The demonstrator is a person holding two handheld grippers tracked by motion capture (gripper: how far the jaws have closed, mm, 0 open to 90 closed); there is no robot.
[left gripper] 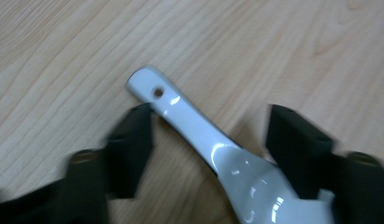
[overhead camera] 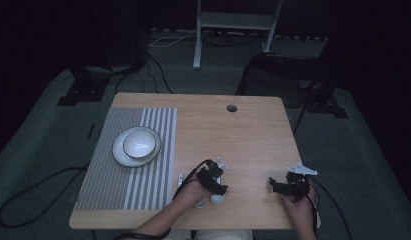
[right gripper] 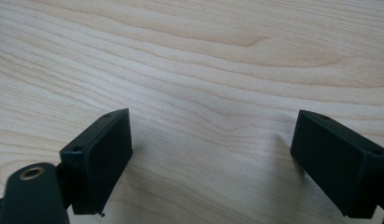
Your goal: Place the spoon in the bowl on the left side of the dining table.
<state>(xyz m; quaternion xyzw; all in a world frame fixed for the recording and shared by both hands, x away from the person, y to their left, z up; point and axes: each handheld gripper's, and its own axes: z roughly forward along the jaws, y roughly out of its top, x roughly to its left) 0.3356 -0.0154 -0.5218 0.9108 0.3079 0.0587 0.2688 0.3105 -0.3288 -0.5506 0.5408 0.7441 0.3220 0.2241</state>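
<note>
No text, label, brand, number or sign can be read anywhere.

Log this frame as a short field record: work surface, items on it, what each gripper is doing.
surface: wooden table, striped mat on its left
on mat: bowl on plate
left gripper: jaws astride white ceramic spoon, one pad at the handle, other apart; not clamped
right gripper: open over bare wood
</note>
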